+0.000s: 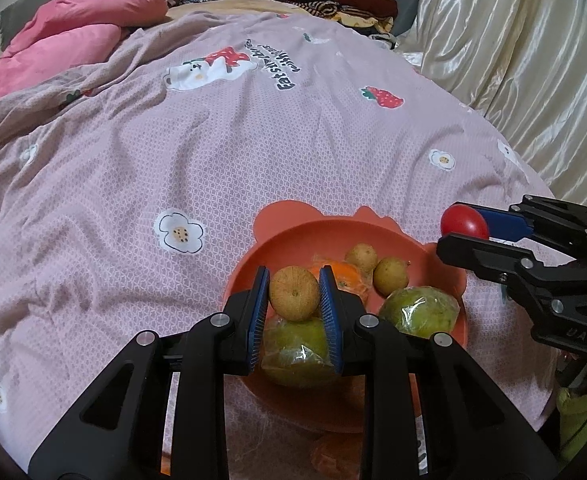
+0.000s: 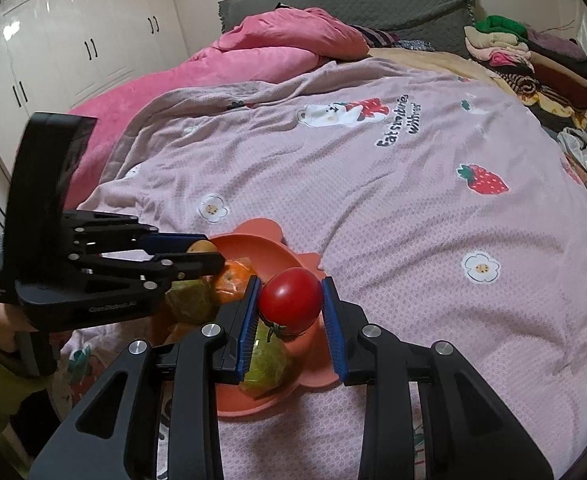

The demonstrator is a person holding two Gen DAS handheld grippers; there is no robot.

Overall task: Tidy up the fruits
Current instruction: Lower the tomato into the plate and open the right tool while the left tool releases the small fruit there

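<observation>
An orange bear-shaped plate [image 1: 293,236] lies on the bed and holds two wrapped green fruits [image 1: 421,310], an orange [image 1: 347,276] and two small brown fruits [image 1: 390,276]. My left gripper [image 1: 294,294] is shut on a round brown fruit [image 1: 294,294] just above the plate. My right gripper [image 2: 291,300] is shut on a red tomato [image 2: 291,300] above the plate's right edge [image 2: 317,376]. The tomato also shows in the left wrist view [image 1: 463,220]. The left gripper [image 2: 203,254] shows in the right wrist view with the brown fruit [image 2: 201,247].
The bed is covered by a pink-lilac printed quilt [image 1: 253,152]. A pink duvet [image 2: 269,48] lies at the head end. Folded clothes [image 2: 533,60] are stacked at the far right. A cream curtain [image 1: 513,48] hangs on the right, white wardrobes [image 2: 73,40] stand on the left.
</observation>
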